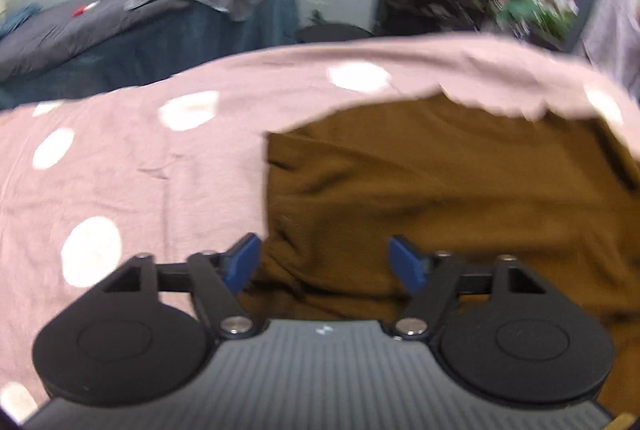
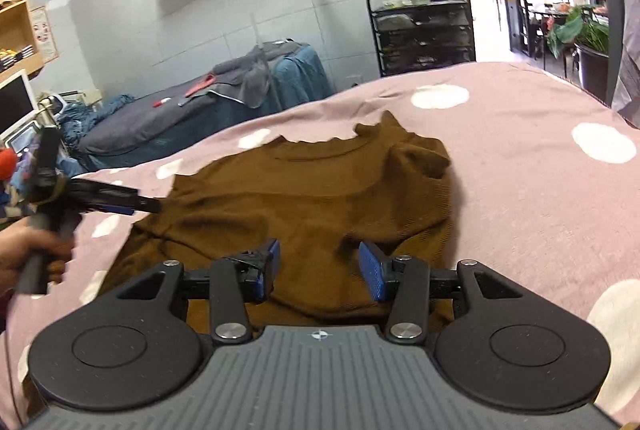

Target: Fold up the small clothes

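One brown knit top (image 2: 304, 190) lies spread on a bed covered by a pink sheet with white dots (image 2: 540, 170), neckline toward the far edge, its near hem under both tools. The right gripper (image 2: 319, 270) hovers over the near hem with its two blue fingers (image 2: 374, 276) spread apart, brown cloth showing in the gap but neither pad pressing on it. The left gripper (image 1: 325, 262) points down at the top's left edge, its two fingers (image 1: 242, 264) also spread wide, nothing pinched; the cloth's straight side edge runs just past the left finger. From the right wrist view, a hand (image 2: 28, 254) grips the left tool's handle.
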Motion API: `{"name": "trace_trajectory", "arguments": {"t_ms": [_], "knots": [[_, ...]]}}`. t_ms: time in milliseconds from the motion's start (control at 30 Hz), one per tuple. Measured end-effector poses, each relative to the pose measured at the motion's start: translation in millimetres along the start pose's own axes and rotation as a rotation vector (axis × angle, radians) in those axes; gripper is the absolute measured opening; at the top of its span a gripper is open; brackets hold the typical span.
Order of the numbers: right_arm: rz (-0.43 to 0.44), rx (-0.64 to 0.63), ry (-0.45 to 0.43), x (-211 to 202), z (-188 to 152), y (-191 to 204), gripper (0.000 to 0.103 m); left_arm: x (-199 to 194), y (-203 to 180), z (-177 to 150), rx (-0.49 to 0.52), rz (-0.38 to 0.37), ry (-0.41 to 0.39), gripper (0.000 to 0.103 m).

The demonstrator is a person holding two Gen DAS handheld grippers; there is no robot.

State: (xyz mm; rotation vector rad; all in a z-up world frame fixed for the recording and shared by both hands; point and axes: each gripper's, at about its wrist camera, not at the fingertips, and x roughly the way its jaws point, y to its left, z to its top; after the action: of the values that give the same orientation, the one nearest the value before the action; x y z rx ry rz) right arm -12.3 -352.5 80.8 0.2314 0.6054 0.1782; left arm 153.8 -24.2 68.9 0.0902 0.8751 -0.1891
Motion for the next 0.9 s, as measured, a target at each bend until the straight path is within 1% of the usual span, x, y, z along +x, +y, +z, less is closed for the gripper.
{"name": "trace_trajectory", "arguments": {"t_ms": [33,67,100,133,167,200,233,267,300,333,367,433,500,567,667,700,800,867,900], "knots": [[-0.007,0.007,0.012,4,1,-5,0.076,5,-5,-3,0.032,0.021,0.021,0.078],[-0.033,0.029,0.020,6,1,-10,0.076,11,-8,-6,0.049,0.045,0.046,0.078],[-0.079,0.071,0.021,7,1,-18,0.074,19,-8,-9,0.049,0.064,0.072,0.078],[-0.101,0.124,0.025,8,1,-27,0.060,25,-6,-11,0.037,0.065,0.086,0.087],[-0.079,0.168,0.024,7,0,-35,0.054,26,-2,-12,0.011,0.066,0.078,0.097],[-0.067,0.178,0.019,4,0,-39,0.054,27,3,-12,-0.009,0.072,0.083,0.101],[-0.063,0.173,0.018,0,0,-40,0.059,26,6,-12,-0.020,0.066,0.094,0.101],[-0.051,0.167,0.011,-5,-1,-38,0.072,22,8,-13,-0.023,0.054,0.098,0.101],[-0.036,0.160,-0.006,-12,-1,-36,0.079,16,10,-15,-0.012,0.045,0.093,0.101],[-0.024,0.145,-0.027,-20,-3,-34,0.089,9,10,-18,0.008,0.042,0.082,0.102],[-0.019,0.124,-0.040,-27,-5,-31,0.091,1,9,-22,0.032,0.046,0.072,0.103],[-0.004,0.078,-0.042,-37,-7,-28,0.091,-17,9,-32,0.076,0.044,0.064,0.103],[-0.002,0.035,-0.018,-42,-10,-23,0.091,-34,10,-46,0.107,0.017,0.076,0.103],[0.029,0.028,0.020,-47,-13,-21,0.091,-54,13,-64,0.125,-0.015,0.095,0.103],[0.119,0.044,0.095,-57,-20,-14,0.091,-84,20,-96,0.148,-0.052,0.119,0.103],[0.158,0.050,0.128,-61,-24,-11,0.091,-95,24,-108,0.150,-0.077,0.120,0.103],[0.277,0.049,0.238,-72,-44,1,0.091,-125,41,-142,0.121,-0.201,0.133,0.103],[0.316,0.008,0.313,-78,-59,11,0.091,-136,51,-162,0.094,-0.246,0.173,0.101],[0.321,-0.009,0.346,-80,-67,16,0.091,-140,55,-169,0.083,-0.264,0.193,0.096]]}}
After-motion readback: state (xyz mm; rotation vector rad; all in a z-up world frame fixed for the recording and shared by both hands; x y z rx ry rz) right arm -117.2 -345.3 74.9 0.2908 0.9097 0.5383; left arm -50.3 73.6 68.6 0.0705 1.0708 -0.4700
